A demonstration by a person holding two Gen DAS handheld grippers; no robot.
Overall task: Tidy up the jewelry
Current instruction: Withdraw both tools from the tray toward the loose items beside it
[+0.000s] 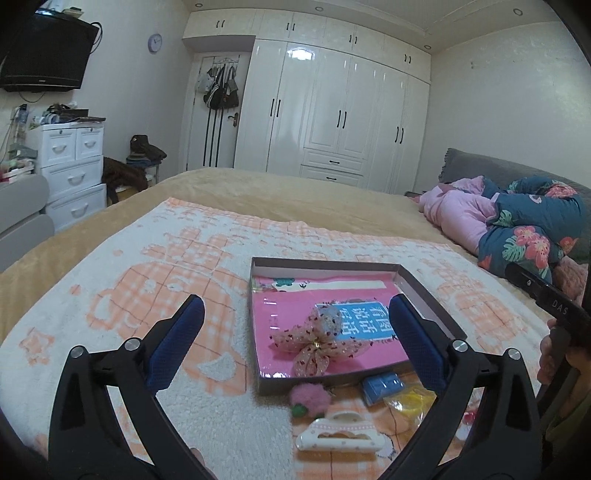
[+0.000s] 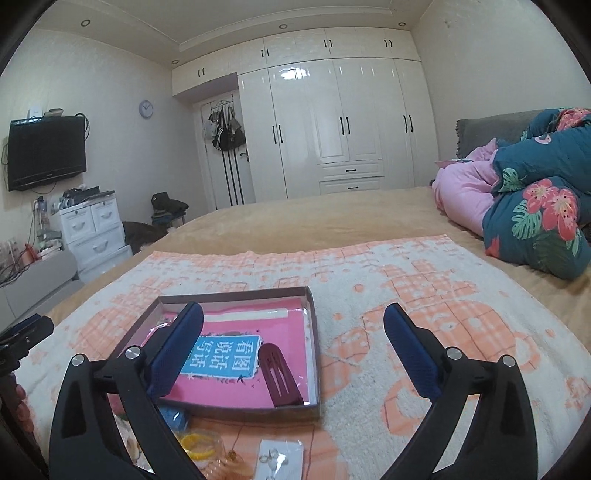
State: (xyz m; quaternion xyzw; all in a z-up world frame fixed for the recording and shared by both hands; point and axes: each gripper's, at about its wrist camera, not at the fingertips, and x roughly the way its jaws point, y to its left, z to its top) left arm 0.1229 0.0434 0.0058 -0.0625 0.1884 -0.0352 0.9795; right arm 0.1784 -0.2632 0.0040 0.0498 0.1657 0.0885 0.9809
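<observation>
We hold both grippers wide apart and empty: left gripper (image 1: 297,334), right gripper (image 2: 293,347). The shallow brown cardboard box (image 1: 430,295) lies on the peach-checked blanket (image 1: 147,280), holding a sequinned pink bow (image 1: 317,345) and a maroon hair clip (image 2: 279,373); a cream claw clip (image 1: 341,435) lies nearer.

Your room is evenly lit by recessed ceiling lights (image 2: 283,26); shadows stay soft. Glare streaks the glossy wardrobe (image 1: 332,110) doors. Fisheye bends both views' edges, corners go black. Near items at the bottom blur slightly.
</observation>
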